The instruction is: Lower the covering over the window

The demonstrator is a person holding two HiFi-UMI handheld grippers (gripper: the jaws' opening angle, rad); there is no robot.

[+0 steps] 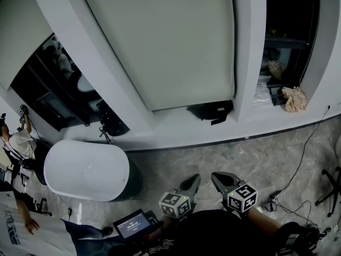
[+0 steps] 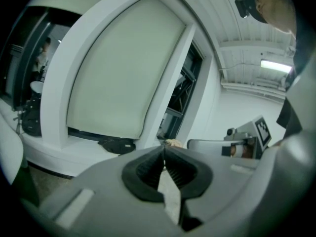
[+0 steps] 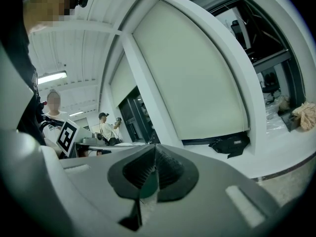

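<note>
**Blind almost fully lowered; both grippers empty, well clear of the window**

Nearest, the left gripper (image 1: 192,181) and the right gripper (image 1: 217,177) are held side by side over the marbled grey floor (image 1: 256,159), each with its jaws pressed together on nothing. Well beyond them, a black fabric bag (image 1: 210,111) is seen lying on the white window sill (image 1: 176,129). Behind it, the pale cream roller blind (image 1: 165,41) is drawn over almost the whole pane, and only a narrow dark strip is left above the sill. The lowering is judged essentially done, with at most a short last pull remaining.
</note>
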